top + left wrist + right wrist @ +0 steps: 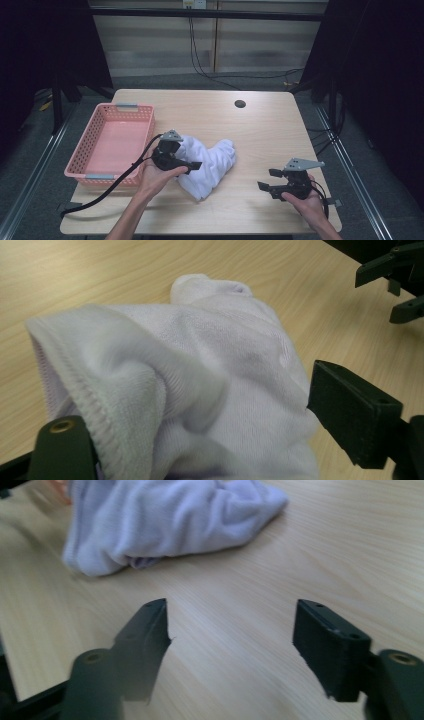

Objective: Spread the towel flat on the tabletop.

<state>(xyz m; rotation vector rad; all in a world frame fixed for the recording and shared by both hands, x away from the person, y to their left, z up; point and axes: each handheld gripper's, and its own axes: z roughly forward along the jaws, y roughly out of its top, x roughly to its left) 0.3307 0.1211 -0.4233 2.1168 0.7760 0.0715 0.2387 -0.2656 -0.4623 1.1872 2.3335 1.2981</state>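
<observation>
Cloth [210, 160] is straddled by the left gripper's [192, 165] parted jaws, not yet clamped or placed in the basket [122, 107]; the right gripper's [267, 179] jaws are held apart, empty.

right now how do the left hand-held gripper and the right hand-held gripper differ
The left hand-held gripper has the white towel bunched between its open jaws, though they do not clamp it; the right hand-held gripper has nothing between its jaws, with bare wooden table under them. The left sits beside the pink basket; the right sits apart from the towel, near the table's right edge. Both are open and held in a hand.
</observation>
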